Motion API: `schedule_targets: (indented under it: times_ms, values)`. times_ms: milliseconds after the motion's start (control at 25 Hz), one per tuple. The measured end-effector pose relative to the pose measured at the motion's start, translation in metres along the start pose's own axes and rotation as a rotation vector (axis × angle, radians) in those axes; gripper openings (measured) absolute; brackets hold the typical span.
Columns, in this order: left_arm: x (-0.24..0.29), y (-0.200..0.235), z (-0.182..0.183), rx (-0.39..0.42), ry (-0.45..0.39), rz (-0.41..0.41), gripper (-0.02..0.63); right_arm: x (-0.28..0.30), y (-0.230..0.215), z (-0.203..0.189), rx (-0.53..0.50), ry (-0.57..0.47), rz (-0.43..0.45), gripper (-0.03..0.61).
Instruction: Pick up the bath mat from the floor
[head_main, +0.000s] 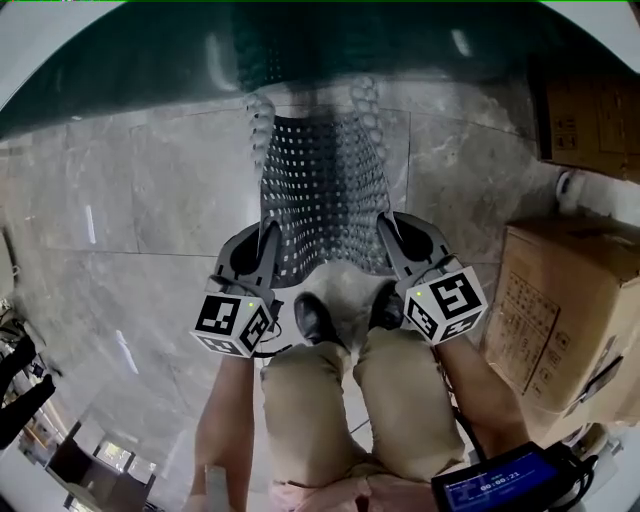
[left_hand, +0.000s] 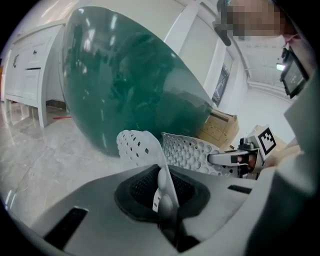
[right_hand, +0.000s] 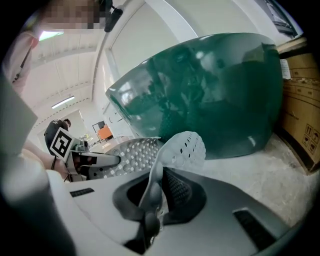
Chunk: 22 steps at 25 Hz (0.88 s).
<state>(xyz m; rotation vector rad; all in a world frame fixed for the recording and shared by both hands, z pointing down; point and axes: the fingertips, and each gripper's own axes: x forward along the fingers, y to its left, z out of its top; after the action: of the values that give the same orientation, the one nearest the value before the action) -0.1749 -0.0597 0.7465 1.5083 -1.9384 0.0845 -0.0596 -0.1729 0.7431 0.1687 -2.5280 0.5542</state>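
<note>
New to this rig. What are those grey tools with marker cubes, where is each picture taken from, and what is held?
No robot: a person holds a two-jaw gripper in each hand. One camera sits on the head, looking down; the other two ride on the grippers, looking along their jaws. The left gripper and right gripper are each shut on a near corner of the perforated bath mat, holding that end above the stone floor. A green tub stands ahead, cardboard boxes to the right.
</note>
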Motion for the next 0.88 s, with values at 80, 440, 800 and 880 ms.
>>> schedule_targets:
  times_ms: [80,440,800,880]
  values:
    - [-0.008,-0.006,0.008,0.008,0.004,-0.014,0.038,-0.005,0.013,0.007,-0.001,0.006,0.017,0.025]
    - [-0.019,-0.026,0.028,0.057,0.018,-0.074,0.038,-0.007,0.043,0.020,-0.013,0.013,0.057,0.025]
    - [-0.027,-0.040,0.046,0.067,0.022,-0.118,0.038,-0.014,0.055,0.044,-0.032,0.006,0.055,0.025]
    - [-0.034,-0.043,0.059,0.075,0.020,-0.126,0.038,-0.019,0.061,0.057,-0.038,0.002,0.053,0.025]
